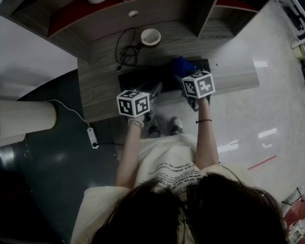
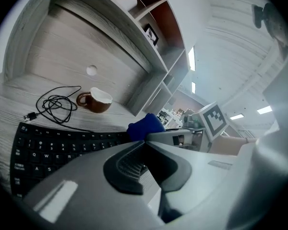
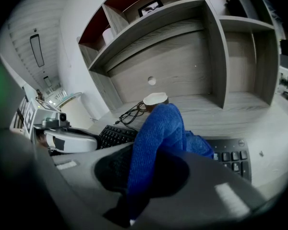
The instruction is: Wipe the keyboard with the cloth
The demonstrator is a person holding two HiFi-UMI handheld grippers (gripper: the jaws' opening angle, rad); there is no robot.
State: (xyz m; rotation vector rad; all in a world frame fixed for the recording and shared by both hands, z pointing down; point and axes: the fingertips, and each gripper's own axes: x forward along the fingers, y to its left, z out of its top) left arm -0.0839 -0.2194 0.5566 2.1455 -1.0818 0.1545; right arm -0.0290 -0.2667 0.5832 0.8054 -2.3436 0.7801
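Right gripper (image 3: pixel 151 153) pinching blue cloth (image 3: pixel 164 126) over the black keyboard (image 2: pixel 48 152) at centre frame; left gripper (image 2: pixel 144 145) pressed together, empty.

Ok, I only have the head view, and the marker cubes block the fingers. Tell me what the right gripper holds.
Observer: The right gripper is shut on the blue cloth; the cloth's loose end lies on the keyboard.
Operator: Now report the left fingers.
Observer: The left gripper has its fingers together, with nothing between them.
Operator: Describe the mug's side.
Observer: The mug is brown outside, and its handle points toward the cable.
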